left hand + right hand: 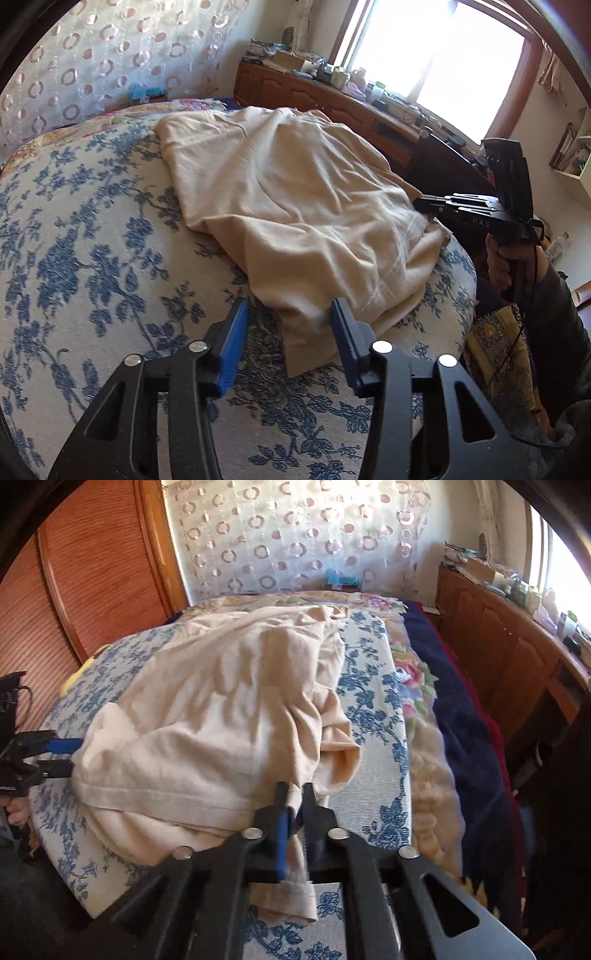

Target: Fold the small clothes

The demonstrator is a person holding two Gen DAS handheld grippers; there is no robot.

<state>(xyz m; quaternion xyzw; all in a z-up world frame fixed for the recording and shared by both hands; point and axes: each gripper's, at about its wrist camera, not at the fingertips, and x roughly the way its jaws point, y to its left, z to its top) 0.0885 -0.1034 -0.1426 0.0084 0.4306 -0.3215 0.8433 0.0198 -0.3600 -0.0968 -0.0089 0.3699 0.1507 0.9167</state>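
A cream shirt (291, 206) lies crumpled on the blue-flowered bed (92, 240); the left claw (290, 310) gapes wide at its 6 o'clock corner, while at 3 o'clock the right claw (295, 794) pinches the shirt's hem.

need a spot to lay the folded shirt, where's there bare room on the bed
Bare floral cover lies wide to the left of the shirt, toward the curtain. In the right wrist view a narrower strip runs between the shirt and the blanket. It is crowded at the near hem, where the left gripper is open and the right gripper is shut on cloth.
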